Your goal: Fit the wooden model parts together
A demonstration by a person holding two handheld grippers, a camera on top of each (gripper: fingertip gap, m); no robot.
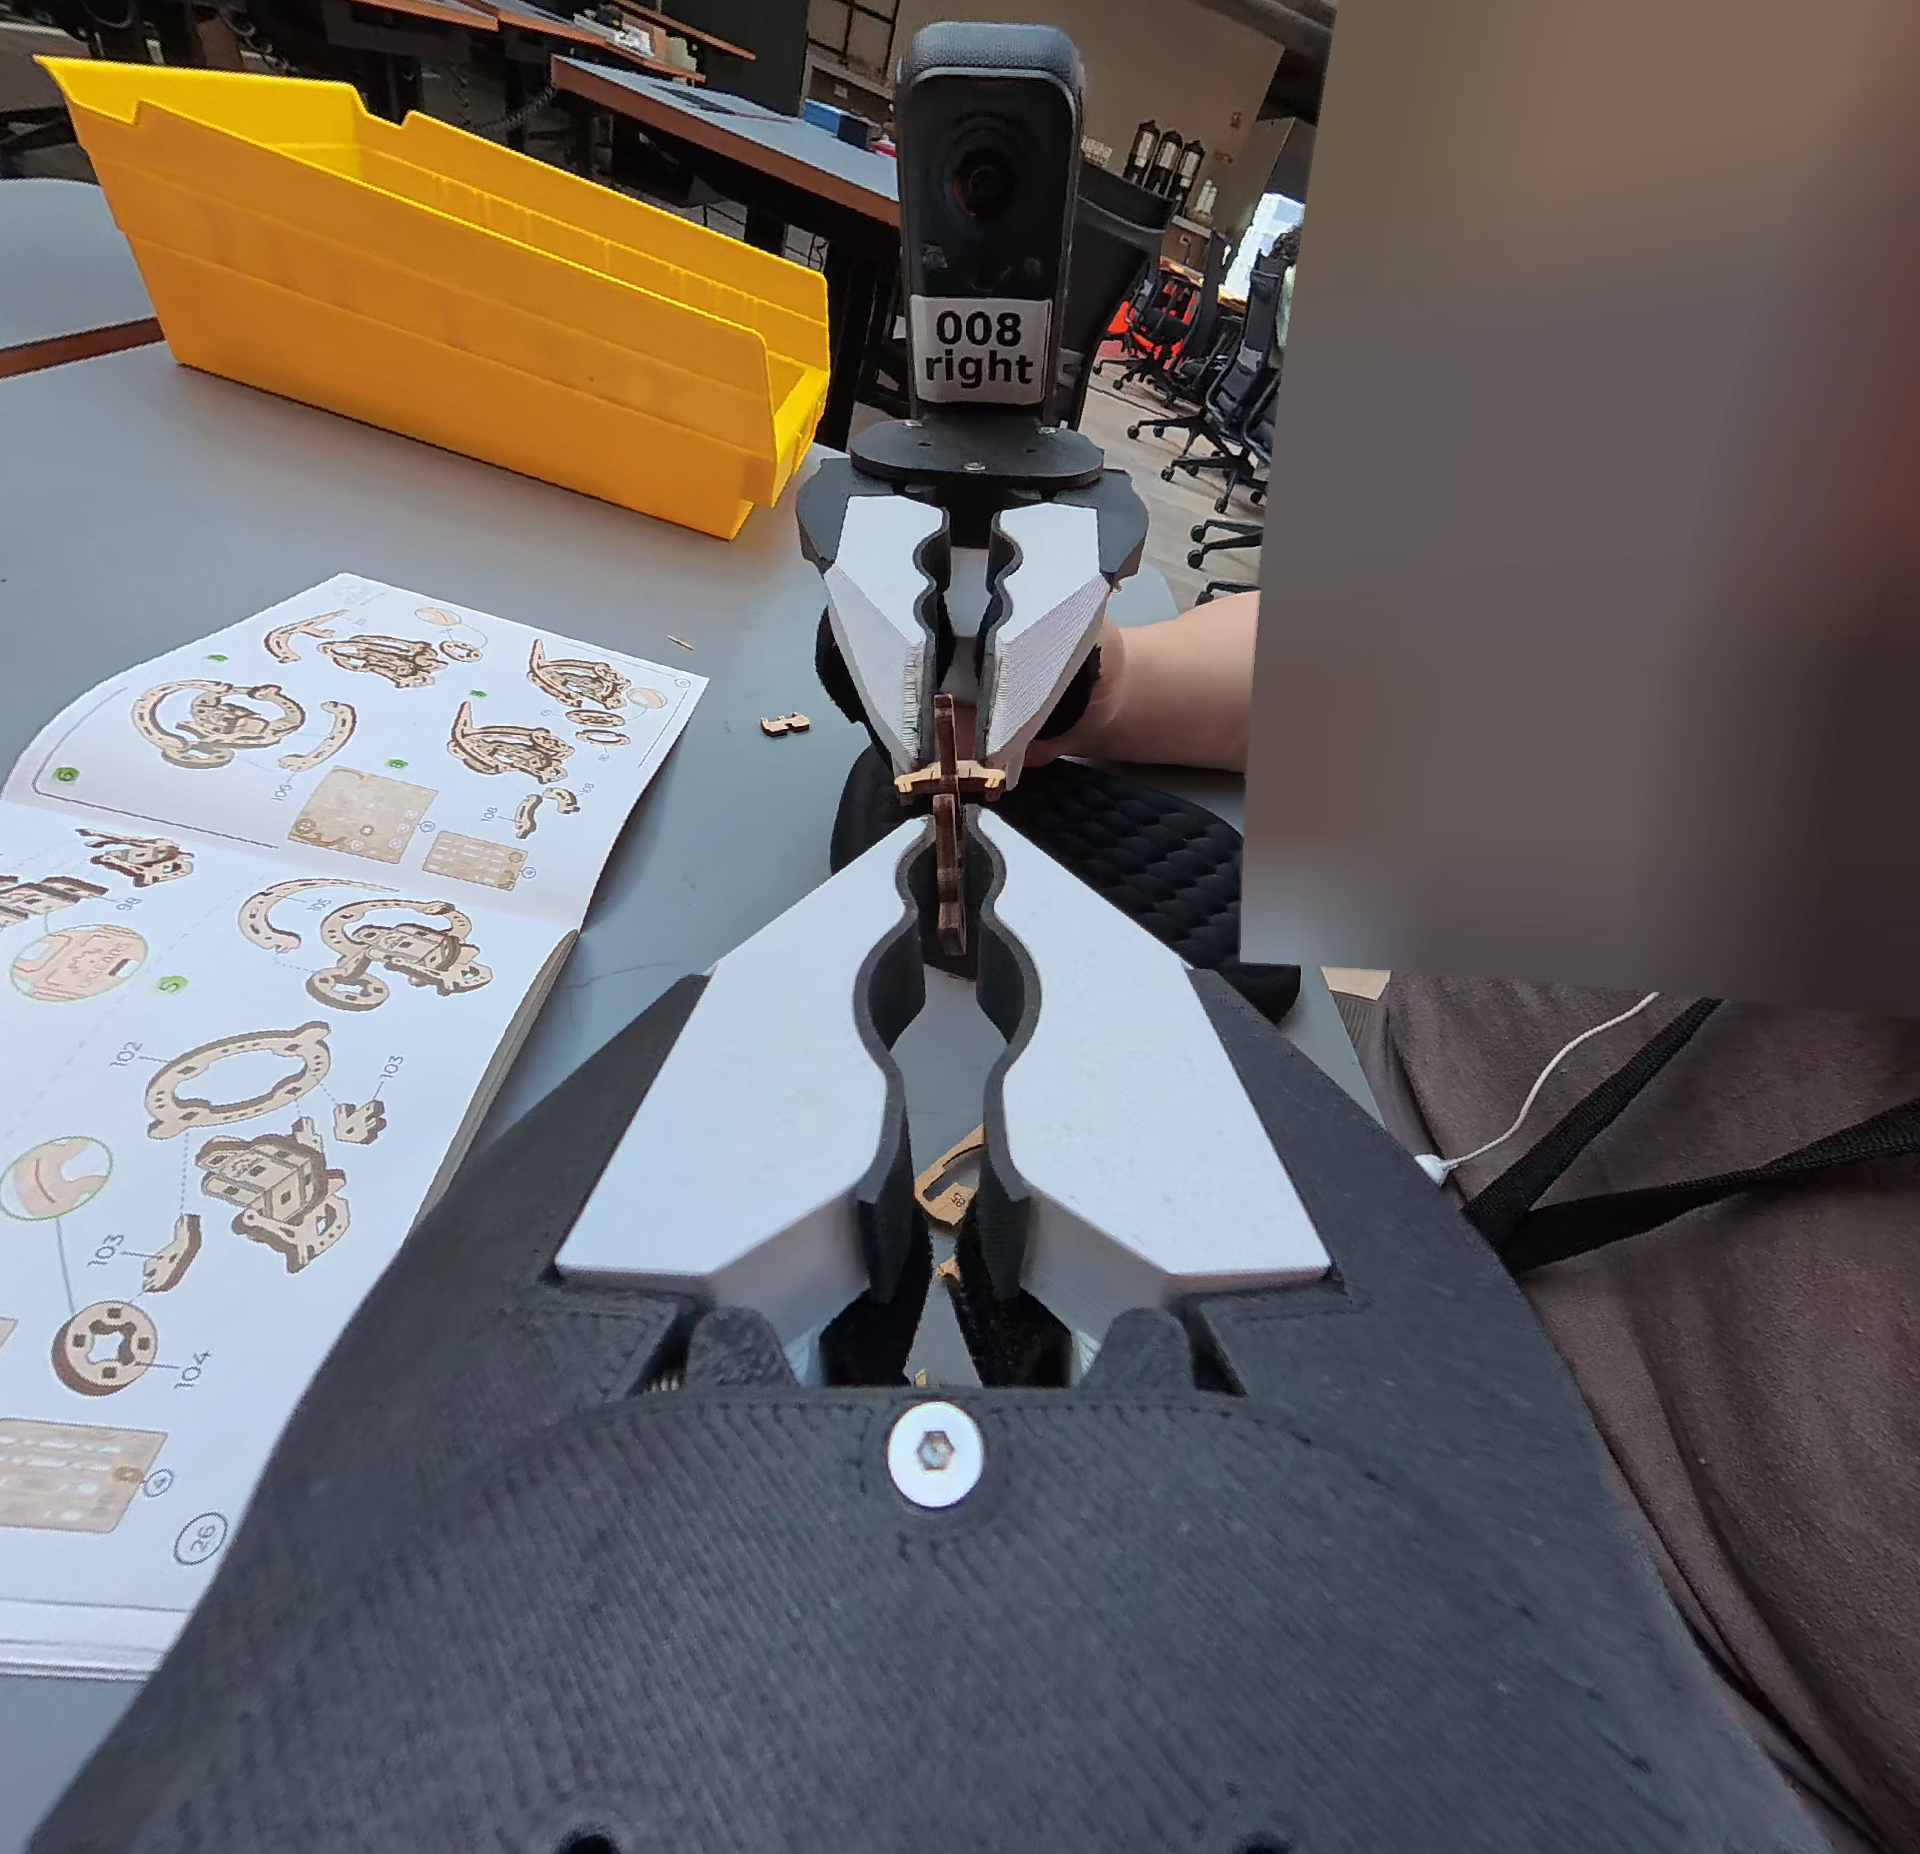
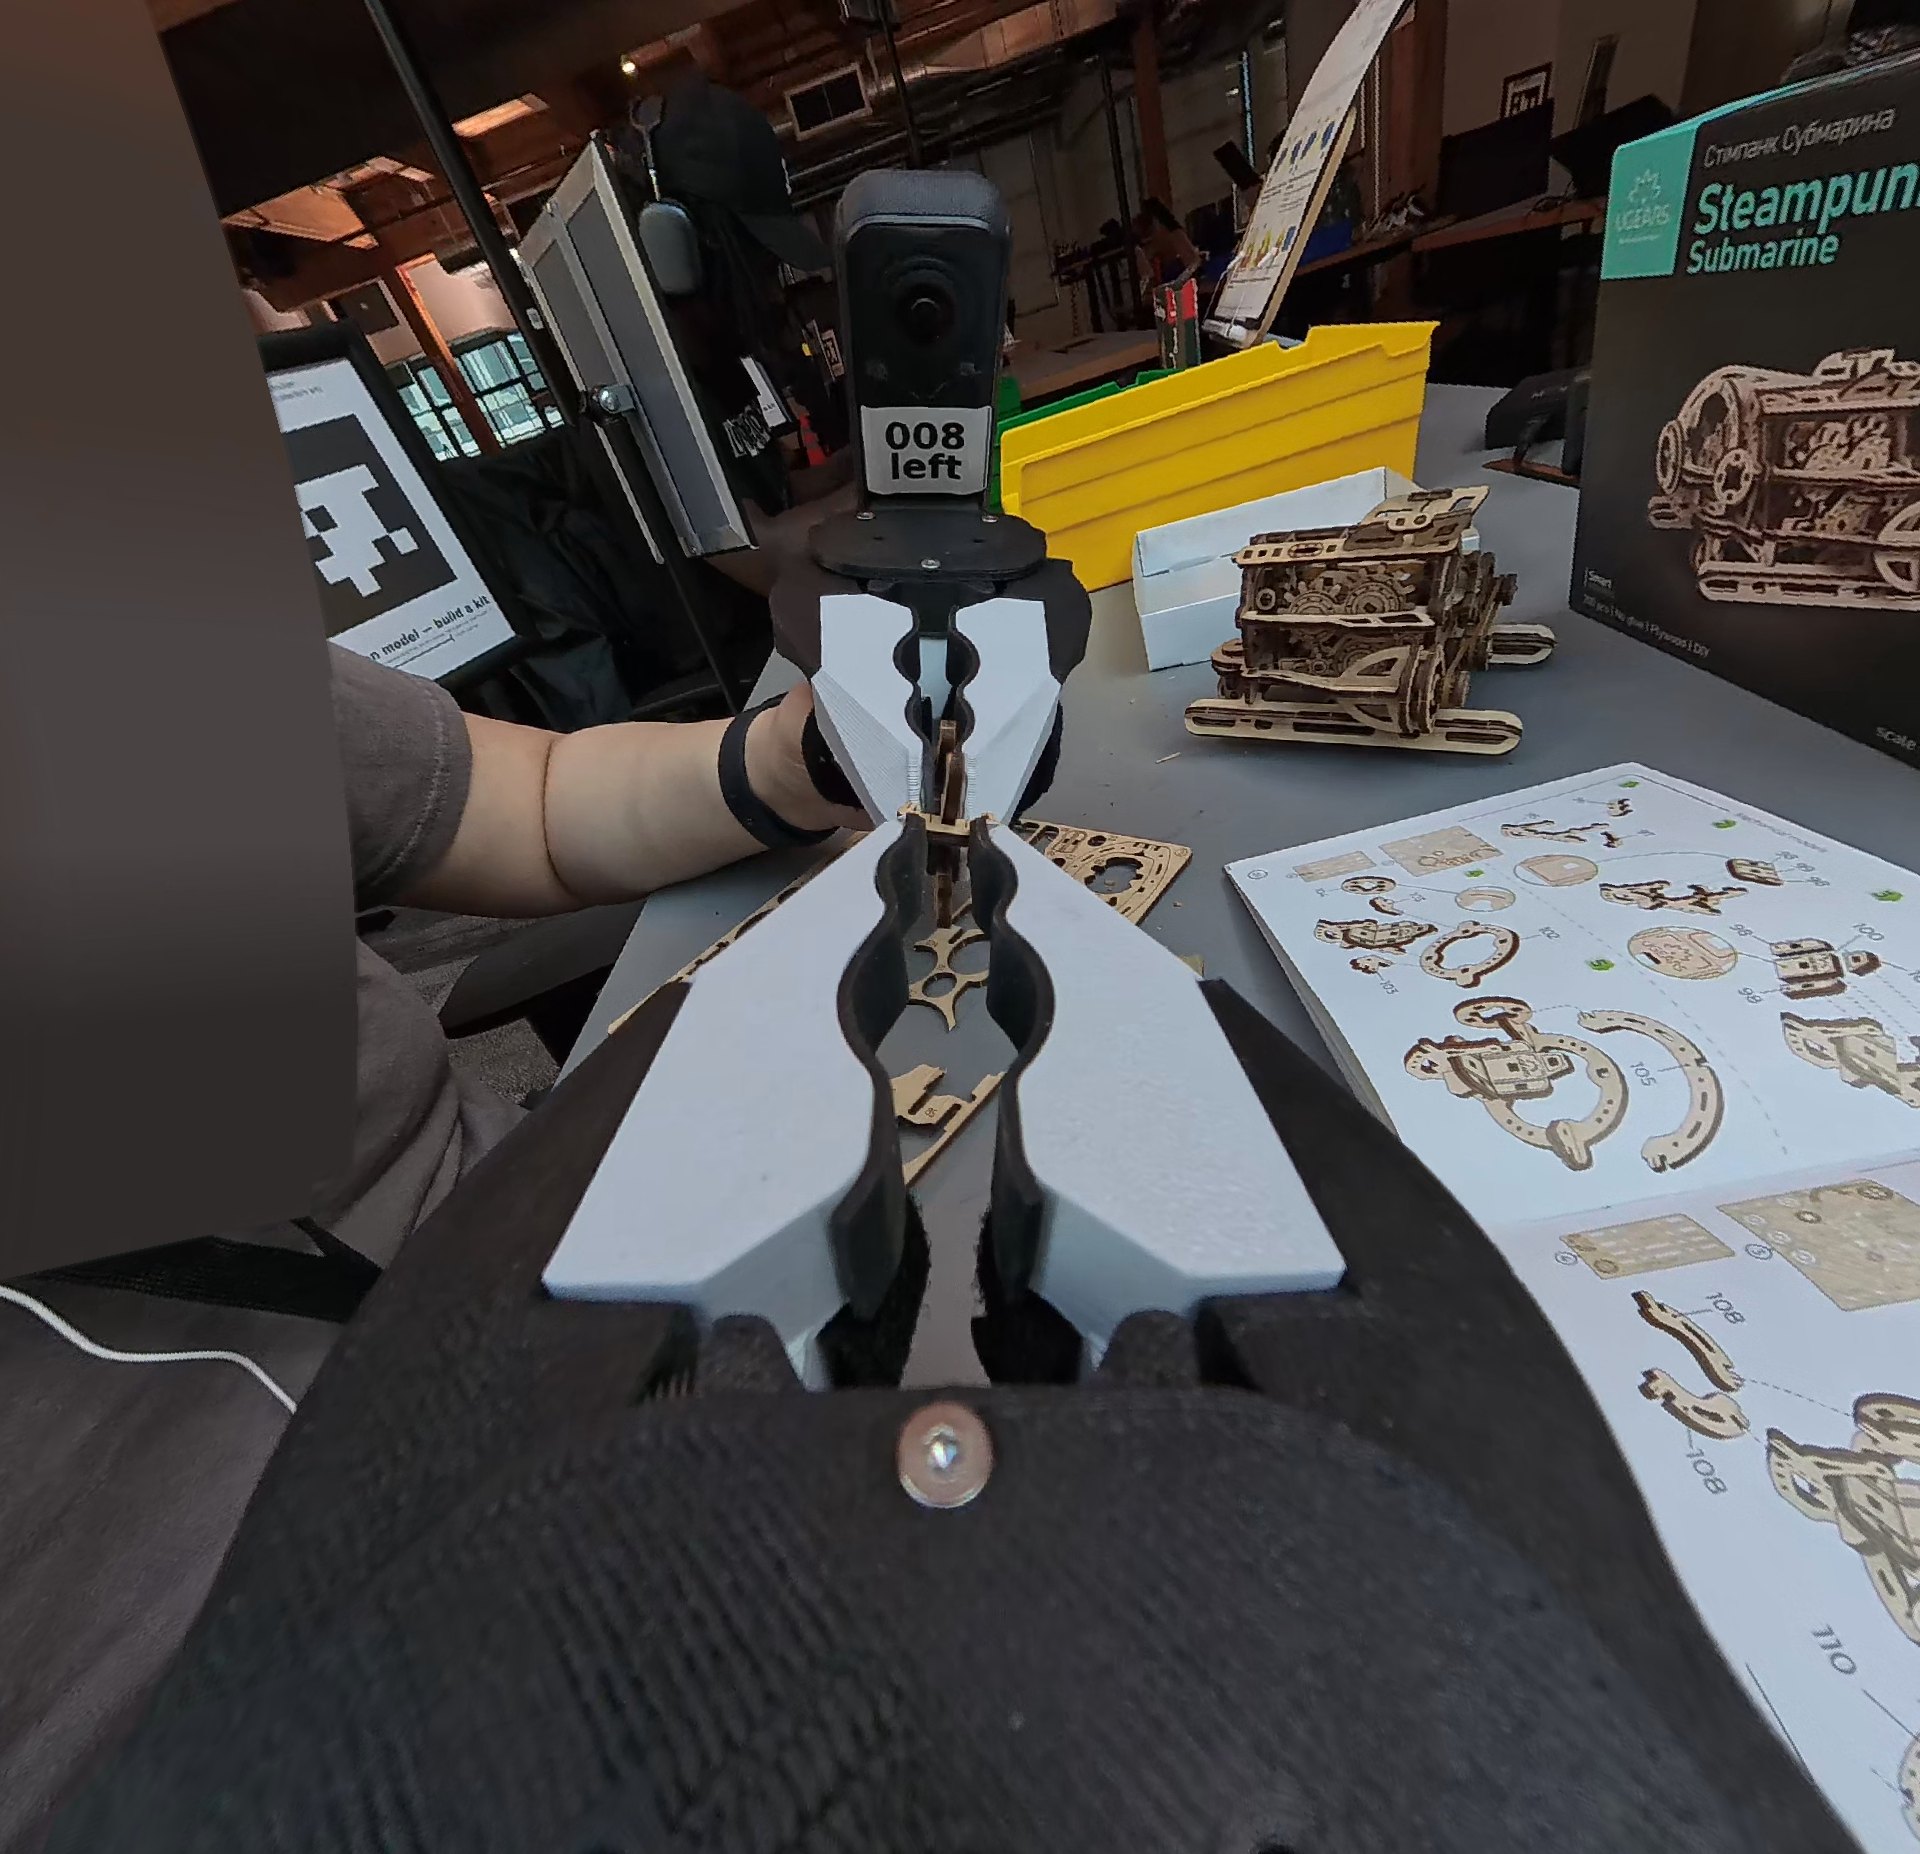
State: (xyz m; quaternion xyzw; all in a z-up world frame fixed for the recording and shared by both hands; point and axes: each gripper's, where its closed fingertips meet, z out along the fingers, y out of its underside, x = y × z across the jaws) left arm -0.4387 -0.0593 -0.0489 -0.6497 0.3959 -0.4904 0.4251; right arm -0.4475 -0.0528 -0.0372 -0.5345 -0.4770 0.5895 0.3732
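Note:
My two grippers face each other tip to tip above the table's near edge. A thin dark-edged wooden part, seen edge on, runs between the fingers of my left gripper and on into those of my right gripper. A small pale cross piece sits across it in the gap between the two sets of tips. In the right wrist view, the same part lies inside my right gripper, the cross piece sits at its tips, and the left gripper is beyond. Both grippers are shut on the part.
An open instruction booklet lies beside the grippers. There is also a yellow bin. A partly built wooden model, a white box and the kit box stand at the right. A punched wooden sheet lies below the grippers. A loose piece lies on the table. Left and right tips are no more than a few centimetres apart.

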